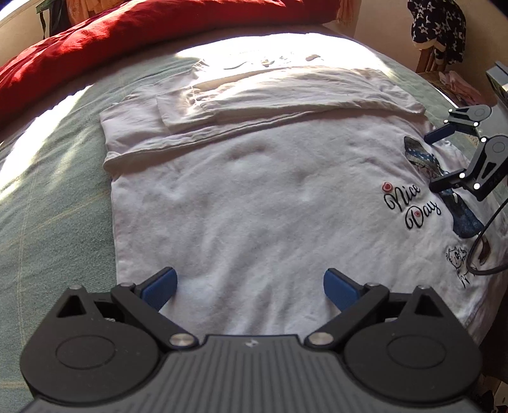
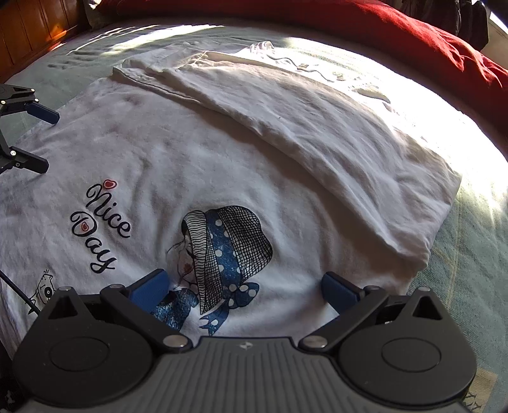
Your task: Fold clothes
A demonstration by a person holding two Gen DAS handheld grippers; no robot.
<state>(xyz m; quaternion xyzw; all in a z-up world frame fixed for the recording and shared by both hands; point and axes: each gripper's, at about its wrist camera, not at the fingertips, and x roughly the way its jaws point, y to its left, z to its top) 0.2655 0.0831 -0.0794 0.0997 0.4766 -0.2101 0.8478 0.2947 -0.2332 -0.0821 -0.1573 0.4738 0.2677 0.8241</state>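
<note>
Both grippers are spread wide and empty; left gripper point(image 1: 250, 287) hovers over the plain lower half of the white t-shirt point(image 1: 254, 197), right gripper point(image 2: 244, 290) over its printed girl in a hat point(image 2: 222, 254); the shirt lies flat on a pale green bedspread point(image 1: 54, 197) with one side folded over on top, sun blasting the far half; a red duvet point(image 1: 104, 41) is bunched along the far edge; only the left view catches a star-print garment point(image 1: 438, 28) hanging at the upper right; only the right view shows wood panelling point(image 2: 28, 35) in the corner; "Nice Day" lettering point(image 2: 98, 225) shows up in both.
</note>
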